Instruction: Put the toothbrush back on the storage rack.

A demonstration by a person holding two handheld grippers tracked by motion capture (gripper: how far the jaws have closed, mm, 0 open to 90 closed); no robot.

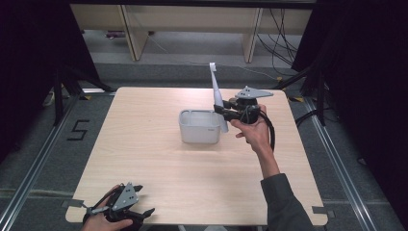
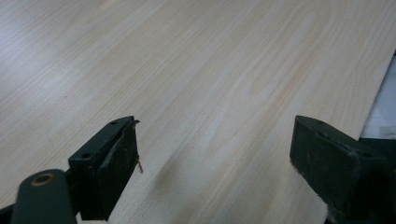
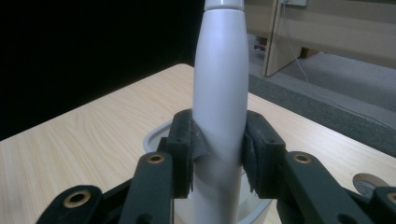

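A white electric toothbrush (image 1: 218, 94) stands nearly upright, its lower end at the right rim of a white rectangular tub (image 1: 199, 127) in the middle of the table. My right gripper (image 1: 222, 110) is shut on the toothbrush handle (image 3: 220, 98), both pads pressed against it, with the tub's rim (image 3: 154, 135) just behind. My left gripper (image 1: 139, 198) rests at the table's near left corner. Its jaws stand wide open over bare wood (image 2: 210, 93), and nothing lies between the fingertips (image 2: 114, 158).
The light wooden table (image 1: 144, 154) has a dark floor around it, with rails on both sides. Wooden furniture legs (image 1: 134, 38) and cables (image 1: 281, 38) lie beyond the far edge. Black curtains hang left and right.
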